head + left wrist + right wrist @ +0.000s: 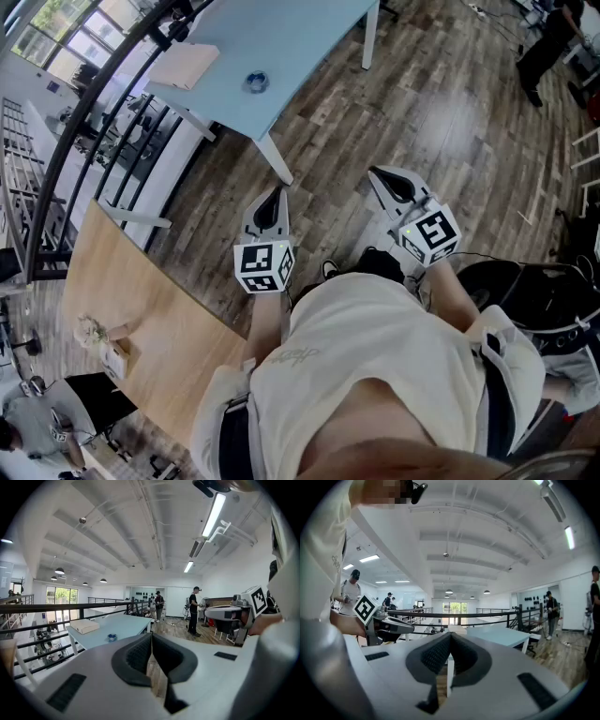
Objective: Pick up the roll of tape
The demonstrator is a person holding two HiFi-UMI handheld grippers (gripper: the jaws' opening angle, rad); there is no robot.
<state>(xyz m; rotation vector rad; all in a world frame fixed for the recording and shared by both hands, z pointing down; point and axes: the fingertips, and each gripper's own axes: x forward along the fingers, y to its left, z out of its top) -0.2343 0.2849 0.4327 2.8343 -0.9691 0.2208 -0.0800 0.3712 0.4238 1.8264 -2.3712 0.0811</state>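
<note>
Both grippers are shut and hold nothing: the left gripper (277,192) and right gripper (377,174) have their fingers closed tip to tip above the wooden floor (422,103). Far ahead, the roll of tape (256,82) lies on the light-blue table (309,37), right of a flat cardboard box (185,66). The left gripper view also shows the roll, but I cannot make it out in the right gripper view.

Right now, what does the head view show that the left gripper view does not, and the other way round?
Only the head view: the wooden table and the left gripper seen whole from above. Only the left gripper view: the ceiling lamps. Both: the light blue table with the roll of tape and the flat box on it, and the right gripper.
</note>
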